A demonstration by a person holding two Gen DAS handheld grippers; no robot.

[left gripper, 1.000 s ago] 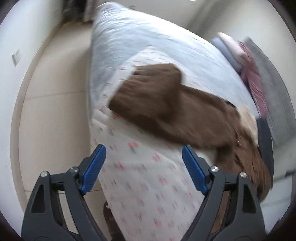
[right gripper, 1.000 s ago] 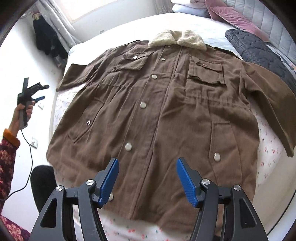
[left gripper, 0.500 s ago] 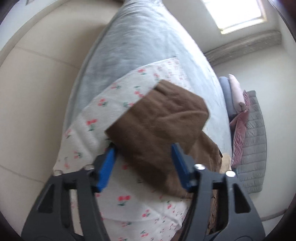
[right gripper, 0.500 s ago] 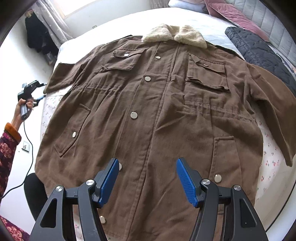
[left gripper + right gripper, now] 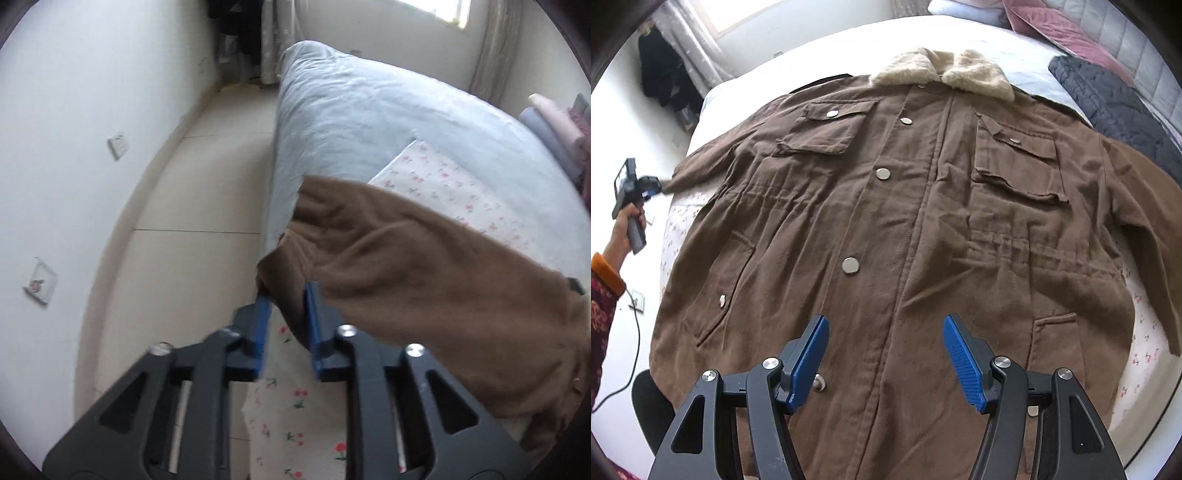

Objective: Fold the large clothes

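While the brown coat (image 5: pixel 905 229) lies flat along the bed (image 5: pixel 369 110), the left gripper (image 5: pixel 286 306) is closing on its sleeve cuff (image 5: pixel 295 266); the right gripper (image 5: pixel 882 354) hovers half-open and empty above the hem

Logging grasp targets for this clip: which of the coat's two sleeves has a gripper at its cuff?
The sleeve on the picture's left in the right wrist view: the left gripper is closing on its cuff. The other sleeve lies untouched.
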